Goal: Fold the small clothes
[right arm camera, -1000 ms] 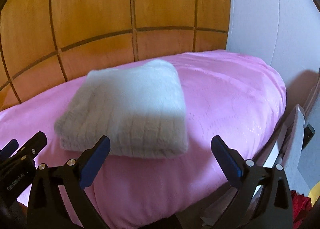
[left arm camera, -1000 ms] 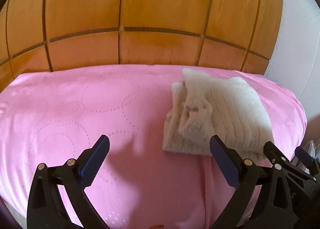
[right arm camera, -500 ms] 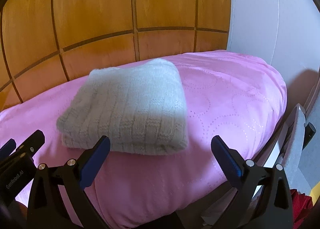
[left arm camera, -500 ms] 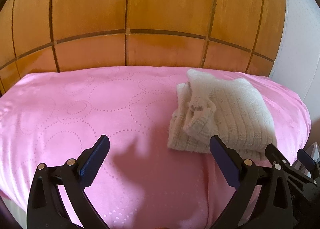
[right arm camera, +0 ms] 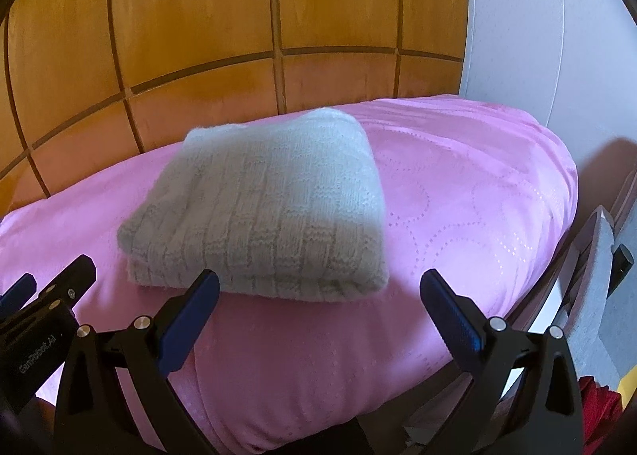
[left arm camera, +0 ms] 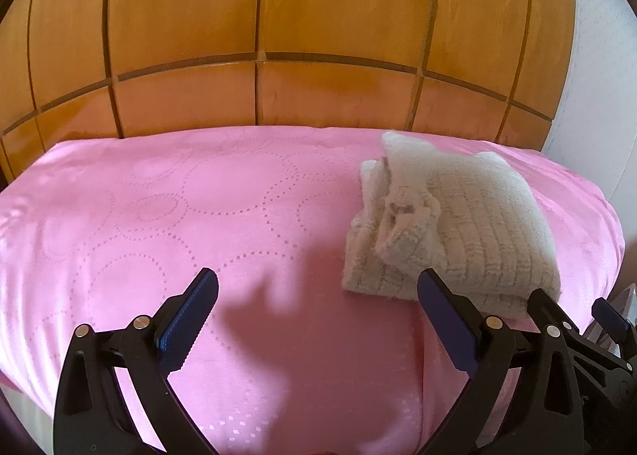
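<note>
A cream knitted garment [left arm camera: 450, 224] lies folded into a thick rectangle on the pink bedspread [left arm camera: 199, 224], at the right of the left wrist view. It also shows in the right wrist view [right arm camera: 270, 208], left of centre. My left gripper [left arm camera: 318, 307] is open and empty, above the bedspread, with the garment beside its right finger. My right gripper [right arm camera: 318, 307] is open and empty, just in front of the garment's near edge. Neither gripper touches the garment.
A wooden panelled headboard [left arm camera: 278, 37] stands behind the bed. A white wall [right arm camera: 537, 37] is at the right. The bed's right edge drops off to a grey object [right arm camera: 597, 276] and something red [right arm camera: 597, 403] below. The other gripper shows at the left [right arm camera: 40, 319].
Both grippers have drawn back slightly from the bed, so the folded garment sits a little farther away. The garment has not moved. Both grippers stayed open.
</note>
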Tool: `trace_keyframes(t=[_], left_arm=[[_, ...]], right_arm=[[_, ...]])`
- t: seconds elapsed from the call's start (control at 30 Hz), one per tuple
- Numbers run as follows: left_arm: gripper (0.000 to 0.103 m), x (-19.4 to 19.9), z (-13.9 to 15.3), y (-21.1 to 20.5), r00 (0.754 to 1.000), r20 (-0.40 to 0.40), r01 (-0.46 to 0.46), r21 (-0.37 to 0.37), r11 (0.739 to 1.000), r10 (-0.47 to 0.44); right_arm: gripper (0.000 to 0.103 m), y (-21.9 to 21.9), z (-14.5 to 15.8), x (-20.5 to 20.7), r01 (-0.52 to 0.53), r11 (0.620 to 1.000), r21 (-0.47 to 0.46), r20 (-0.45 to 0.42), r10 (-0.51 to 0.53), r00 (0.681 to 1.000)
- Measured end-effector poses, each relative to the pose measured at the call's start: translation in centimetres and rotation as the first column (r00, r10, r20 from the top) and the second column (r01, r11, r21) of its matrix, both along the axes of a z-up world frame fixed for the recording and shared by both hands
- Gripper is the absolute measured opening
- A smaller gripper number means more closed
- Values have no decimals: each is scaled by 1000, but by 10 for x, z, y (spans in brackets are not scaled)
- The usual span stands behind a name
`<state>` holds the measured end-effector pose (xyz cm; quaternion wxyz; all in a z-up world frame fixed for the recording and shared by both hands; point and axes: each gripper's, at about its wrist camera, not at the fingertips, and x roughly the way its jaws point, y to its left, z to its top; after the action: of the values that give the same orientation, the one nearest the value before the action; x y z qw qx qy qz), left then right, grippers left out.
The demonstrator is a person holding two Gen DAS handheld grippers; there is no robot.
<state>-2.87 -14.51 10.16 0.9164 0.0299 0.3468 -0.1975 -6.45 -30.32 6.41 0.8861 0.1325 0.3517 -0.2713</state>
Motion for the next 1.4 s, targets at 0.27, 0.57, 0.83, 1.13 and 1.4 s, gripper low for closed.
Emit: trace_keyframes(t=[0.27,0.57,0.83,1.13,1.4], left_arm=[[99,0,-1,0,1000,4,-10,7,1000,10],[99,-2,-4,0,1000,3,-7,16,1000,7],[99,-1,-4,5,1000,3,-7,14,1000,7],[99,-1,-3,12,1000,5,-2,11,1000,2],[99,-2,-4,14,1000,5,-5,7,1000,5]], right_arm=[[101,0,-1,0,2,1000,-2,-4,-2,1000],[101,1,-3,-2,1,1000,-4,-6,-1,1000],[101,-1,-2,-3,7,1000,8,1,-7,1000],[101,3,-3,-2,-7,1000,11,-2,7,1000],[101,4,-1,-1,-12,1000,11,3,12,1000]])
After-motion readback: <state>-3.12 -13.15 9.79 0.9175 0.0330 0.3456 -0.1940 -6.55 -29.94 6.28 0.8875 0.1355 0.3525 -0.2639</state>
